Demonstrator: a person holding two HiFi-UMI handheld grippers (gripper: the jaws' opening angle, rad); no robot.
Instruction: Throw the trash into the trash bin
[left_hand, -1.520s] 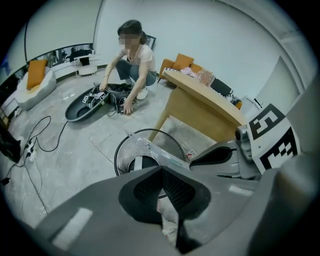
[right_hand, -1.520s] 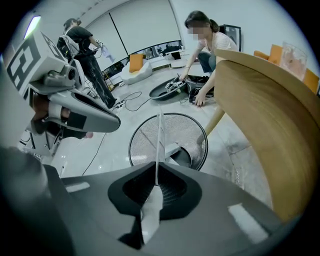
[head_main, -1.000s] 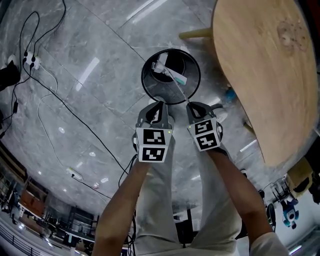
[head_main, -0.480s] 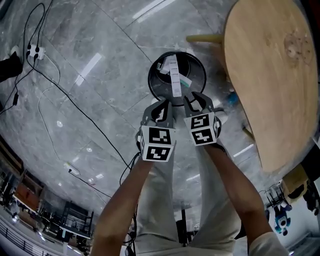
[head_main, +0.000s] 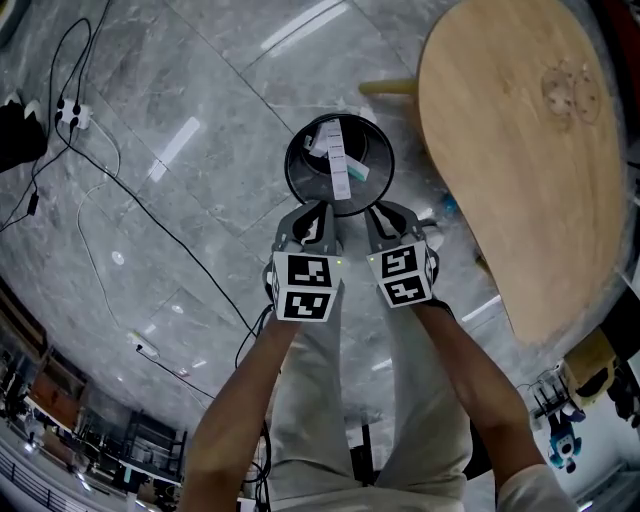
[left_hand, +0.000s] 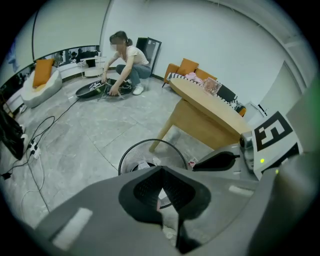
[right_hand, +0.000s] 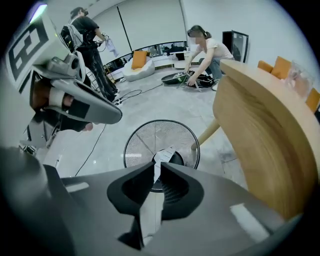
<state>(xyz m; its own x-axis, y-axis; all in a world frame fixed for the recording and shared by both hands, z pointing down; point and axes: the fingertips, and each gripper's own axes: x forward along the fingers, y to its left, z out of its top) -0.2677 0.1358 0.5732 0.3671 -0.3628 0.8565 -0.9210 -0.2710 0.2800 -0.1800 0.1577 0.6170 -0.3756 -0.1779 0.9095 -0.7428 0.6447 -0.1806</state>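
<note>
A black wire-mesh trash bin (head_main: 292, 165) stands on the grey floor just beyond both grippers, with pale scraps inside. My right gripper (head_main: 378, 210) is shut on a long white paper strip (head_main: 338, 165) that reaches out over the bin's mouth. In the right gripper view the paper strip (right_hand: 164, 156) runs through the right gripper (right_hand: 155, 165), whose jaws have just been closing on it, above the bin (right_hand: 135, 140). My left gripper (head_main: 320, 208) hangs beside it, tips together. The left gripper (left_hand: 161, 171) looks shut over the bin (left_hand: 131, 150); I cannot tell whether it holds anything.
A round wooden table (head_main: 520, 150) on slanted legs stands close to the bin's right. Black cables (head_main: 100, 170) and a power strip (head_main: 68, 115) lie on the floor at the left. A person (left_hand: 122, 65) crouches far across the room; another person (right_hand: 87, 35) stands there.
The paper strip, first a thin slanted line from the right gripper to the bin, now faces flat over the bin's mouth. Both grippers have drawn closer together.
</note>
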